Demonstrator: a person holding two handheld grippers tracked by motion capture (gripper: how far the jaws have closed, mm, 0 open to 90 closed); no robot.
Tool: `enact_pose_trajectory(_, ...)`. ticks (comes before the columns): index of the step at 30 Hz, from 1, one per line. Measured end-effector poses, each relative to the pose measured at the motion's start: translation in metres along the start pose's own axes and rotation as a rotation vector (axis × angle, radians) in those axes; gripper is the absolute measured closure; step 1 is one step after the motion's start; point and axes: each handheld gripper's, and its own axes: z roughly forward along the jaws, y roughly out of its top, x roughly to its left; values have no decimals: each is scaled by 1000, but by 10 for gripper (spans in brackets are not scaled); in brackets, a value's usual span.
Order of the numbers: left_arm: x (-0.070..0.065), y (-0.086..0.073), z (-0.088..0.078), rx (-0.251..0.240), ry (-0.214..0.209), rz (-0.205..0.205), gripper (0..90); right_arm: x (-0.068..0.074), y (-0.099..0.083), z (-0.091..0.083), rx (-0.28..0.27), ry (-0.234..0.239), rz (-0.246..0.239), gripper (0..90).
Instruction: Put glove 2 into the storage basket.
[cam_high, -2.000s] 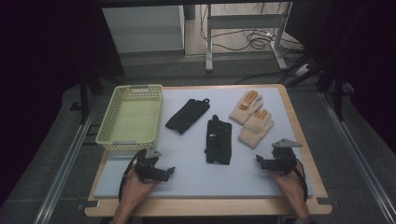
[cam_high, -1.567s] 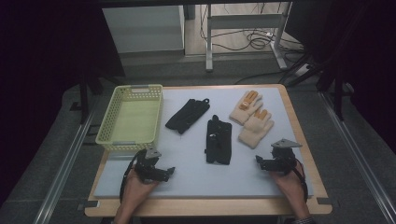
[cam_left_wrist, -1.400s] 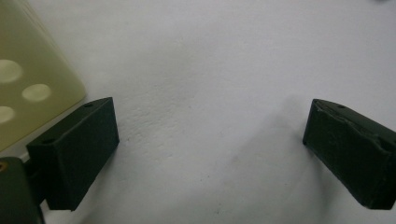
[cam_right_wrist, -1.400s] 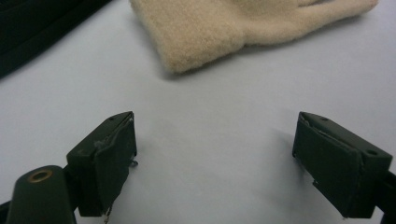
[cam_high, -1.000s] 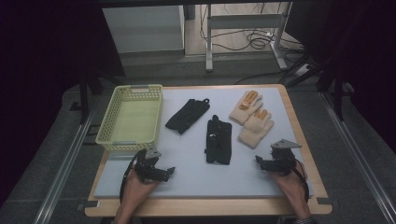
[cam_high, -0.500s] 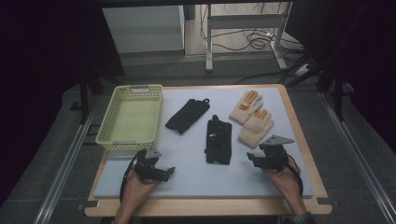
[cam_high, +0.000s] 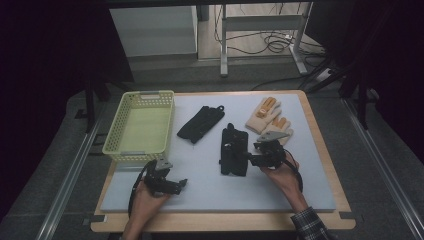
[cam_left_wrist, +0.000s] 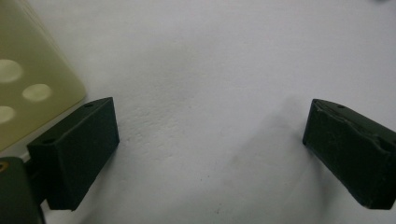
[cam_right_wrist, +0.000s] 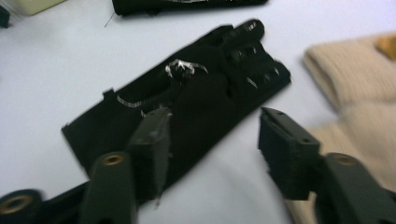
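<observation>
**A:** Dark room, cables trailing on the floor at the top of the high view, and a wooden table (cam_high: 320, 150) with a pale grey mat filling the middle. Why's everything spread out like that?

**B:** Looks like a sorting setup. The yellow basket (cam_high: 116, 145) sits empty at centre-left, probably the drop spot. To its right are the loose bits: a black glove (cam_high: 200, 123), a black pouch (cam_high: 234, 151) dead centre, and a beige glove pair (cam_high: 267, 116) at upper right, the near beige glove close beside the pouch.

**A:** So what's the right gripper (cam_high: 254, 159) doing?

**B:** Going for the pouch, I reckon. It hangs at the pouch's right edge. Its jaws have just been closing and stand partly open, one jaw over the black fabric (cam_right_wrist: 187, 107), not pinching it as far as I can tell.

**A:** And the left gripper (cam_high: 176, 184)?

**B:** Parked low at lower left beside the basket's corner, jaws spread wide over bare mat (cam_left_wrist: 210, 93), holding nothing. Seems to be waiting its turn.
</observation>
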Motion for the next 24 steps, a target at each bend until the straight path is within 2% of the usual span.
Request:
enact_pose_trajectory(8,0,0,0,0,1,1,37,3,16,36,36,7,-16,267)
enact_pose_trajectory(12,0,0,0,-1,0,-1,37,0,17,57,75,12,-11,242)
enact_pose_trajectory(16,0,0,0,-1,0,0,37,-3,17,72,105,-5,-2,218)
enact_pose_trajectory(18,0,0,0,-1,0,0,37,-2,17,74,105,-24,-12,276)
enact_pose_trajectory(20,0,0,0,-1,0,0,37,-1,18,74,108,-6,4,395)
enact_pose_trajectory(21,0,0,0,-1,0,0,37,-1,18,74,108,-6,4,395)
enact_pose_trajectory(22,0,0,0,-1,1,1,37,-1,18,73,112,2,9,497)
enact_pose_trajectory(24,0,0,0,0,0,2,37,-1,19,72,115,3,26,619)
